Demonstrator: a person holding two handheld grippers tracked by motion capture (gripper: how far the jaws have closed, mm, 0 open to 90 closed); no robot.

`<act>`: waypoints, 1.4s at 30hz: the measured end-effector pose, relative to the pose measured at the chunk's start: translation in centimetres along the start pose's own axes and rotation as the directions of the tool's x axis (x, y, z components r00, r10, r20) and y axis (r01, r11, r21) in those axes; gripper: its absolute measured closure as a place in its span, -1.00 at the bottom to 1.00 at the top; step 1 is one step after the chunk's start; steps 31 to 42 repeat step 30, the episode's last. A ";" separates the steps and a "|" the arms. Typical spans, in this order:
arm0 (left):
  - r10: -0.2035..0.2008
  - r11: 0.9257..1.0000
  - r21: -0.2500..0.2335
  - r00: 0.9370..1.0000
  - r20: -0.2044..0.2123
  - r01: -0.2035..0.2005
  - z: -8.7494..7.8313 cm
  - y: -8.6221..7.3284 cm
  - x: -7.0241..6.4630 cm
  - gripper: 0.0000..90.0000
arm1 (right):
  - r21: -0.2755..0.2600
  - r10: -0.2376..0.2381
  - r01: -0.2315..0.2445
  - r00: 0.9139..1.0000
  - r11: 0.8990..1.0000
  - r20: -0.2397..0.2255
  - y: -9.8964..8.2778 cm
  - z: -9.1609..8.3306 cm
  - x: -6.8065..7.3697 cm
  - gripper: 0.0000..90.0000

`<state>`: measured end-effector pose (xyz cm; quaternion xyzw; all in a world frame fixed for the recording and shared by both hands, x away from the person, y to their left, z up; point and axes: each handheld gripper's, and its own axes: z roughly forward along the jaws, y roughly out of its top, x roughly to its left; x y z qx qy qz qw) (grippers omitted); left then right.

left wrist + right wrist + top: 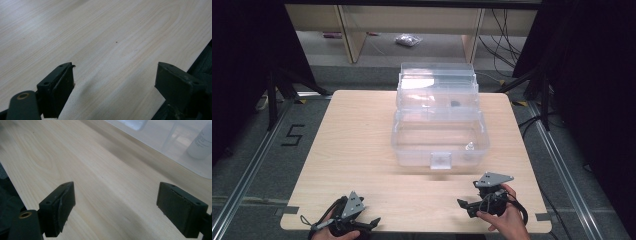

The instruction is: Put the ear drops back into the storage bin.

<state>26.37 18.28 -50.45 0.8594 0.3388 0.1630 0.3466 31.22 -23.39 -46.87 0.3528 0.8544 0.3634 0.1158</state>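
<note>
A clear plastic box point(439, 135) stands at the middle back of the wooden table point(357, 150), its lid raised behind it. Inside its front right corner stands a small white bottle point(470, 146), which the right gripper view shows through the box wall point(160, 147) as a bottle point(202, 143) at the top right. My left gripper point(373, 221) rests at the table's front left edge, its jaws wide apart over bare wood point(115, 75). Held at the front right, my right gripper point(464, 207) is open with nothing between its jaws point(116, 195).
A small dark thing point(454, 104) lies in the box's upper tray. The box has a clear latch point(441, 160) on its front wall. Dark stands and cables flank the table, and the floor beyond holds wooden furniture legs.
</note>
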 end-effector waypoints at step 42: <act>-0.002 1.000 -0.001 1.000 -0.008 0.002 0.1 0.0 0.0 -0.67 | 0.008 0.022 -0.023 0.999 1.000 0.030 -2.5 -0.6 1.0 -0.64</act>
